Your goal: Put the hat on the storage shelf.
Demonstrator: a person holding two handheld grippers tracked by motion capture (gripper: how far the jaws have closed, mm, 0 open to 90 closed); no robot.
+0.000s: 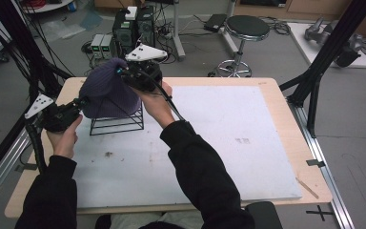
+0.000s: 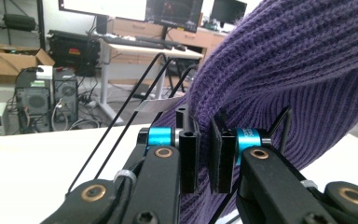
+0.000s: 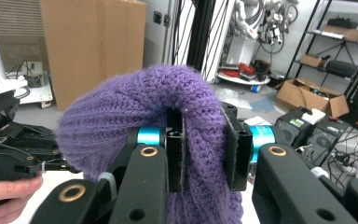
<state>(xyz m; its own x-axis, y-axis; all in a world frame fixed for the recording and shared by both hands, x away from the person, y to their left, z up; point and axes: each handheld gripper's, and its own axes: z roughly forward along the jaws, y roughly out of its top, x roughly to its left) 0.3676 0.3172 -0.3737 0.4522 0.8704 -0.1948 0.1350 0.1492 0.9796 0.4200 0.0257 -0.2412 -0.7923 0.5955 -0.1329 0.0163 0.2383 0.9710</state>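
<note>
In the high view, your left gripper (image 1: pixel 78 102) sits at the left of the frame, its tip against the lower left edge of the purple hat (image 1: pixel 107 93). The hat is draped over a black wire rack (image 1: pixel 119 121) that stands on the white mat (image 1: pixel 219 143) covering the desk (image 1: pixel 286 114), left of centre. Your right gripper (image 1: pixel 124 72) is at the top of the hat, just above the frame's middle left, with its grey plate (image 1: pixel 145 53) facing up. Your left hand (image 1: pixel 66 136) and right hand (image 1: pixel 155 102) come up from the bottom in dark sleeves. A stool (image 1: pixel 245 28) stands on the floor beyond the desk.

In the left gripper view, the left gripper (image 2: pixel 204 156) has its jaws drawn narrow, and a thin fold of the hat (image 2: pixel 284 74) passes between them. The hat fills the right half of the frame. Thin rack (image 2: pixel 135 100) wires slant up through the centre, and the mat (image 2: pixel 37 163) lies at lower left.

In the right gripper view, the right gripper (image 3: pixel 204 151) is closed on a thick bunch of the hat (image 3: pixel 135 105), which bulges up at centre frame between the pads. The left gripper (image 3: pixel 9 144) shows at the left edge, and fingers (image 3: pixel 4 193) of your left hand at lower left.
</note>
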